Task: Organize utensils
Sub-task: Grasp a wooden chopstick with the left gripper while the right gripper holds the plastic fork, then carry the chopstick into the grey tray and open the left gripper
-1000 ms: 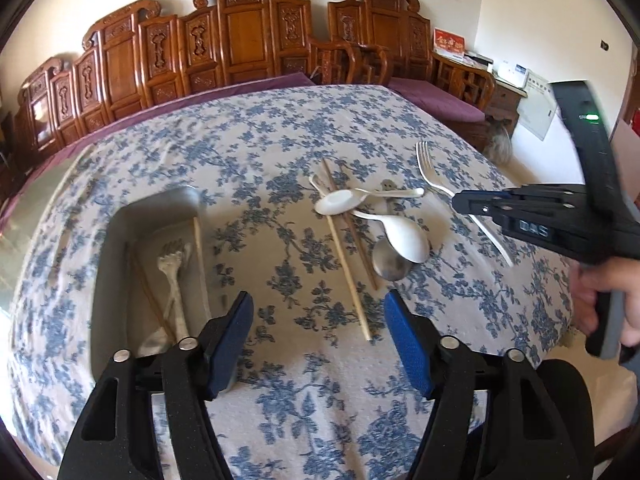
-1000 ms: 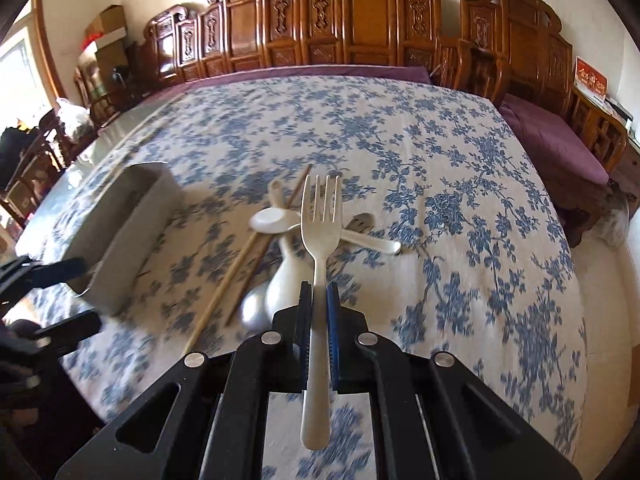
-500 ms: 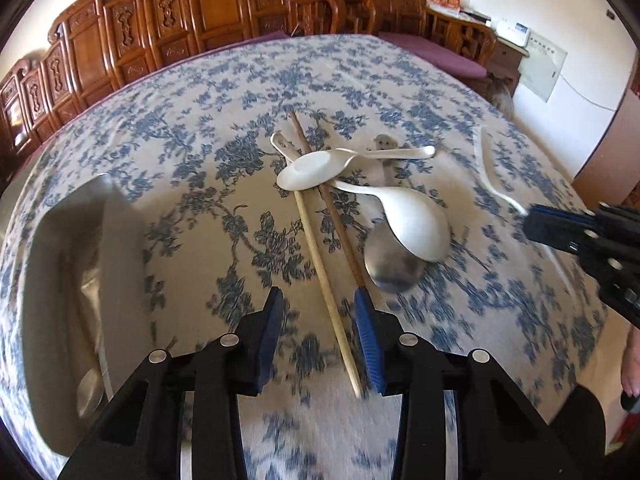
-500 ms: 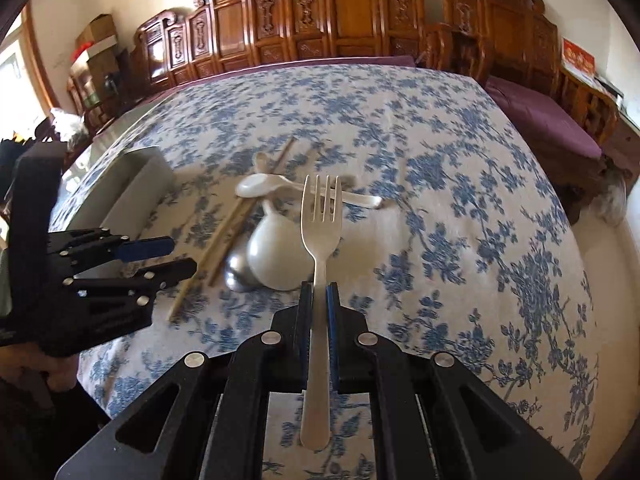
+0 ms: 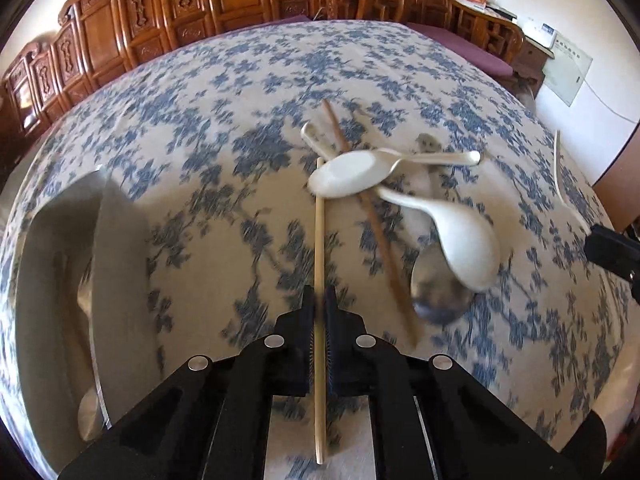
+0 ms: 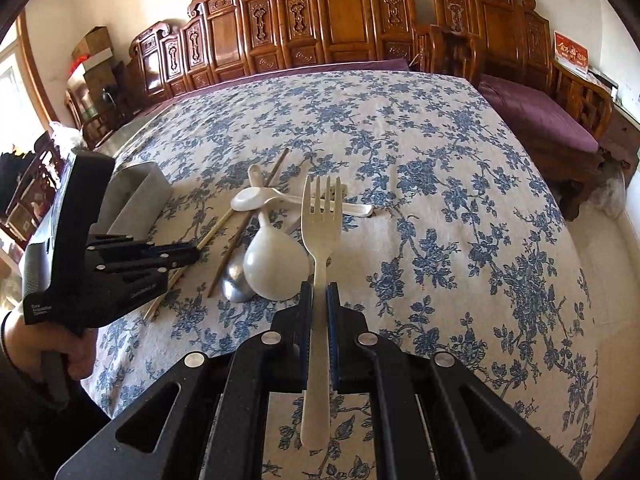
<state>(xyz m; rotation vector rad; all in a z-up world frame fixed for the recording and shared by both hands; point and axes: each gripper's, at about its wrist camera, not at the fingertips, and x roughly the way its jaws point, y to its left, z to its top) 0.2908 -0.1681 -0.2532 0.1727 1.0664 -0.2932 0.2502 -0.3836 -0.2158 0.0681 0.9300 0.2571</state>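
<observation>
carved wooden chairs (image 6: 332, 28) line the far wall behind a worktop (image 6: 440, 184) under a blue-flowered cloth. my left gripper (image 5: 319, 312) points steeply down at that cloth, its jaws clamped on the near part of a pale chopstick (image 5: 319, 240); the stick's far end tucks under the bowl of a small white spoon (image 5: 352, 174), and its near end pokes out behind the jaws. just right of it i can see a darker chopstick (image 5: 384, 240) lying at a slant, crossing under that same small spoon. a big white spoon (image 5: 460, 240) rests with its bowl overlapping a metal spoon (image 5: 438, 300), both to the right of the dark chopstick. off to the left sits a metal tray (image 5: 120, 264) with some utensils inside, too blurred for me to name.

over on the right-hand view, my right gripper (image 6: 319, 312) is clenched on the handle of a white fork (image 6: 321, 220), tines pointing away from me, held above the pile and clear of it. from there i also see the left gripper at the left edge, a hand (image 6: 48, 344) wrapped round its grip, its tips down on the pale chopstick beside the tray. the heap of spoons and chopsticks lies between the tray and the fork.
</observation>
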